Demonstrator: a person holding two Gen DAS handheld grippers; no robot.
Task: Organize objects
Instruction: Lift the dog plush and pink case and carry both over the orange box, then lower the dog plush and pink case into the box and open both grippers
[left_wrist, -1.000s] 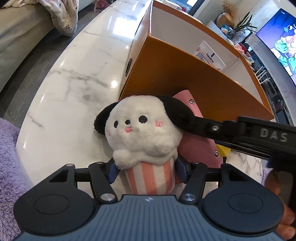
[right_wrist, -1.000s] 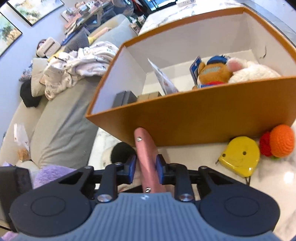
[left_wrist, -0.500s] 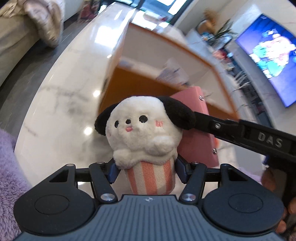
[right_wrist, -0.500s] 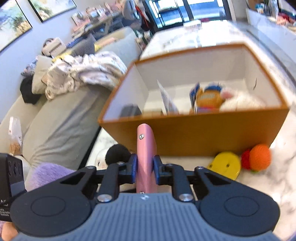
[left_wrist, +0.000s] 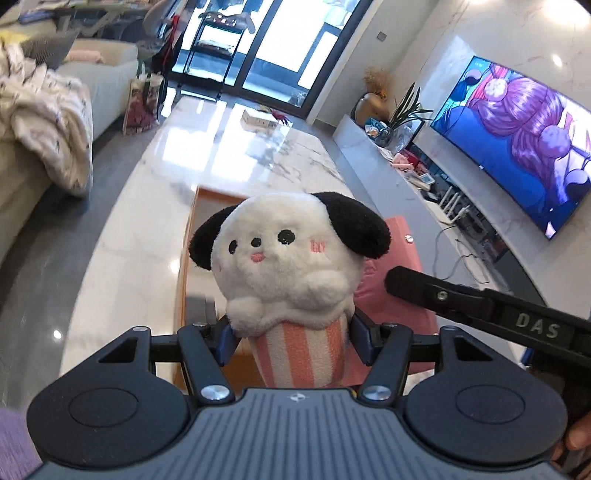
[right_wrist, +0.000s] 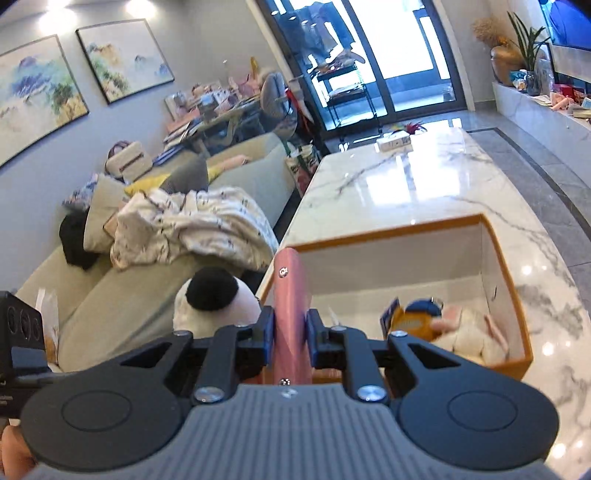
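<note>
My left gripper (left_wrist: 291, 341) is shut on a white plush dog (left_wrist: 291, 258) with black ears and a pink-striped base, held upright above the table. My right gripper (right_wrist: 290, 334) is shut on a flat pink case (right_wrist: 290, 295) with small screws, held on edge. In the left wrist view the pink case (left_wrist: 399, 258) stands just behind and to the right of the plush. The plush dog (right_wrist: 212, 301) shows to the left in the right wrist view. Below both lies the open orange box (right_wrist: 388, 230), holding an orange-and-blue plush toy (right_wrist: 417, 321) and a white fluffy toy (right_wrist: 476, 332).
The box sits on a long white marble table (right_wrist: 424, 177), with a small white box (right_wrist: 393, 142) at its far end. A sofa with a crumpled blanket (right_wrist: 192, 225) runs along the left. A television (left_wrist: 517, 136) hangs on the right wall.
Both grippers have risen with the plush and the pink case, from beside the box's front wall to above its rim. The box now lies below and further off.
</note>
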